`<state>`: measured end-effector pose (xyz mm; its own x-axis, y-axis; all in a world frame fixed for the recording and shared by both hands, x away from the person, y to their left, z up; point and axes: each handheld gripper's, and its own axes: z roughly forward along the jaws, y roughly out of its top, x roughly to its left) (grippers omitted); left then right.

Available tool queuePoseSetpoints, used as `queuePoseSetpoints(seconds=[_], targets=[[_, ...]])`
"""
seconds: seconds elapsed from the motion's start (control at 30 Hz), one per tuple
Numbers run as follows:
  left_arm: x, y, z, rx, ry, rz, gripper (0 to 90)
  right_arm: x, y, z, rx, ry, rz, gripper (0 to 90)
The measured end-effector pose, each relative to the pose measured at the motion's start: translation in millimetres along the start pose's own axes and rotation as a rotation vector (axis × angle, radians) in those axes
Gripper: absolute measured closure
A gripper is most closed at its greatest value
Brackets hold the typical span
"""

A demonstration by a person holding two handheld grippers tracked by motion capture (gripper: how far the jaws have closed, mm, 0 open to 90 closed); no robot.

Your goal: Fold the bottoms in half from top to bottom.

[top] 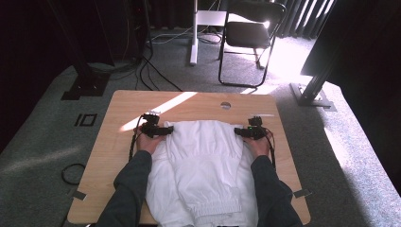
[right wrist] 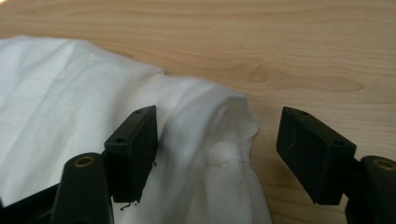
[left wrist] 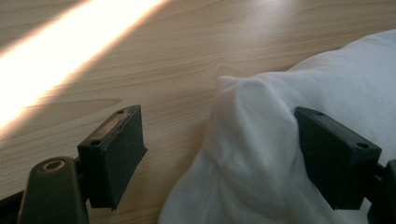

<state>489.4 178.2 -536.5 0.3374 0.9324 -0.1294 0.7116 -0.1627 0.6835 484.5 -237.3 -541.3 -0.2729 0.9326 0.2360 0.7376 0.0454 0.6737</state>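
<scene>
Now your two hands sit level with each other on the worktop (top: pixel 123 156), one at each far corner of the garment (top: pixel 203 165). Left gripper (top: pixel 166 129) points inward toward the cloth's far left corner; right gripper (top: pixel 238 133) mirrors it at the far right corner. Your forearms come up from the near edge, roughly parallel, sleeves flanking the cloth, wrists low and close to the wood.

Garment: white, lying flat and folded in the middle of the worktop, elastic band toward you, its near end reaching the near edge.

Left gripper view: jaws stand wide apart. A raised fold of cloth (left wrist: pixel 261 140) sits between them, lying against the right-hand jaw; the left-hand jaw is clear of it, with bare wood between. No squeeze on the fabric. A bright strip of sunlight (left wrist: pixel 70 51) crosses the wood beyond.

Right gripper view: jaws also wide apart. A bunched corner (right wrist: pixel 219 140) rises between them, next to the left-hand jaw; the right-hand jaw stands well off it over bare wood. Cloth not pinched.

Both corners rest on the worktop, slightly humped, not lifted.

Beyond the worktop: a folding chair (top: pixel 250 33) on grey carpet.
</scene>
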Motion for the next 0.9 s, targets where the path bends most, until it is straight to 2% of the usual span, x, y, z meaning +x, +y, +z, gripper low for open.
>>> queuePoseSetpoints(seconds=[0.07,0.13,0.2,0.23,0.27,0.33,0.4,0.43,0.47,0.6,0.63,0.7,0.77,0.83,0.9], targets=[[2.1,-1.4,4.8,0.021,0.004,-0.003,19.5,0.4,0.0,5.1,0.007,-0.008,0.006,32.8],[4.7,-2.1,5.6,0.01,0.007,-0.006,20.3,0.0,0.3,7.2,0.004,-0.003,0.019,36.8],[7.9,-0.7,3.8,0.015,0.013,-0.025,26.0,0.3,0.9,8.9,0.003,-0.003,0.013,42.6],[9.4,-0.5,2.1,0.016,0.02,-0.029,32.2,1.2,1.3,8.7,0.012,-0.004,0.009,50.0],[10.3,-0.6,0.9,0.022,0.0,-0.029,44.4,2.1,1.6,8.2,0.026,0.007,0.003,58.4],[10.2,-1.5,0.5,0.04,-0.063,-0.024,70.5,4.2,2.0,8.2,0.045,0.021,-0.006,69.9],[8.8,-1.7,-0.7,0.05,-0.08,-0.02,86.2,4.7,2.5,6.6,0.055,0.036,-0.011,80.4],[8.8,-1.7,-0.7,0.05,-0.08,-0.02,88.0,4.7,2.5,6.6,0.055,0.036,-0.011,80.4],[8.7,0.3,-6.8,0.027,-0.074,-0.009,88.0,4.0,2.7,5.5,0.052,0.038,-0.012,82.2],[19.3,7.9,-28.7,-0.067,-0.11,-0.046,89.5,-6.3,9.9,-21.9,-0.074,0.066,0.018,85.3],[19.3,7.9,-28.7,-0.067,-0.11,-0.046,89.5,-6.3,9.9,-21.9,-0.074,0.066,0.018,85.3],[21.3,14.0,-42.2,-0.118,-0.125,-0.054,89.5,-10.5,14.9,-34.8,-0.139,0.084,0.031,85.3],[18.0,17.8,-48.5,-0.146,-0.125,-0.038,89.4,-8.8,17.2,-39.0,-0.153,0.082,0.002,85.3],[14.9,19.7,-54.5,-0.172,-0.139,-0.032,89.4,-7.5,18.2,-43.0,-0.17,0.076,0.008,85.3],[12.8,20.0,-62.3,-0.182,-0.145,-0.02,89.3,-6.5,18.7,-49.9,-0.197,0.097,0.003,85.1]])
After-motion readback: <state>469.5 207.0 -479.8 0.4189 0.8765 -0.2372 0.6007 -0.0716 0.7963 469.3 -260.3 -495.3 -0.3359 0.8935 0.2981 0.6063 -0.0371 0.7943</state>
